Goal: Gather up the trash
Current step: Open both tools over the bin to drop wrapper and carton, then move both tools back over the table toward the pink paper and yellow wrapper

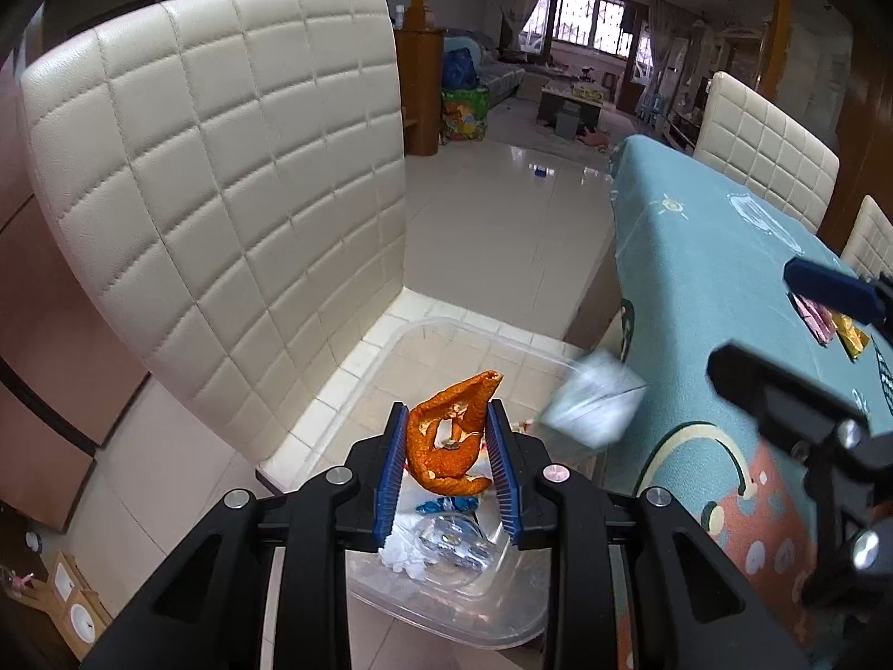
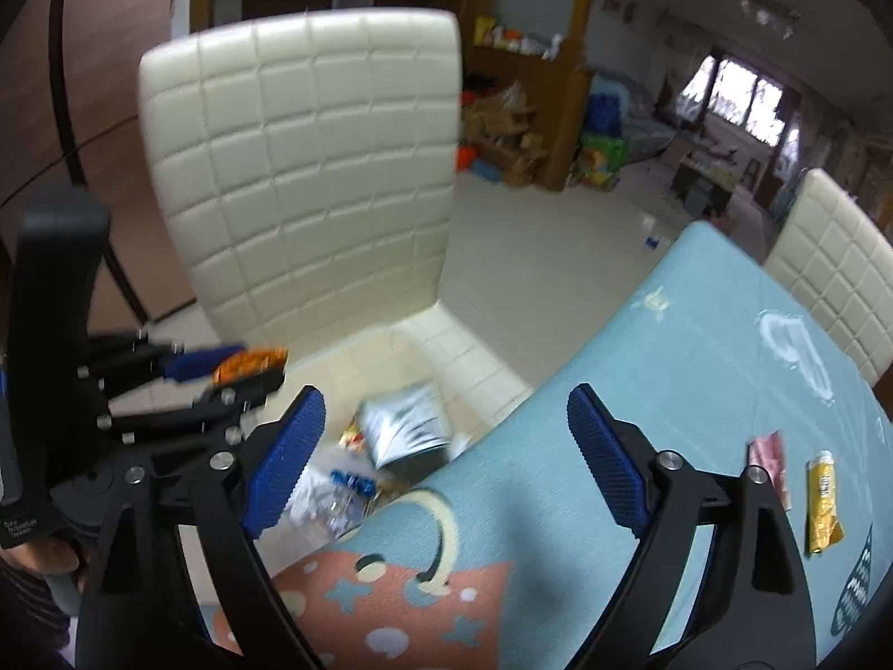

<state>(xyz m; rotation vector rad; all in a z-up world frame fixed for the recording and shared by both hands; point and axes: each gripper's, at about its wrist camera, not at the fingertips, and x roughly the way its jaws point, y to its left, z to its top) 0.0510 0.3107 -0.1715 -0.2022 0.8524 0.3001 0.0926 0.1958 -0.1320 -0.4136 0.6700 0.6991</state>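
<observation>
My left gripper (image 1: 449, 449) is shut on an orange peel (image 1: 449, 438) and holds it above a clear plastic bin (image 1: 446, 614) that stands on a cream chair seat. The bin holds white tissue, a crushed clear bottle and wrappers. A silver-white wrapper (image 1: 594, 405) is blurred in mid-air over the bin's right side; it also shows in the right wrist view (image 2: 404, 427). My right gripper (image 2: 446, 458) is open and empty over the table's left edge. A pink wrapper (image 2: 770, 463) and a gold wrapper (image 2: 823, 499) lie on the table to its right.
The cream quilted chair (image 1: 223, 184) has its tall back just behind the bin. The table with a teal patterned cloth (image 1: 697, 290) stands right of the chair. Two more cream chairs (image 1: 764, 151) stand at its far side. Tiled floor (image 1: 502, 212) lies beyond.
</observation>
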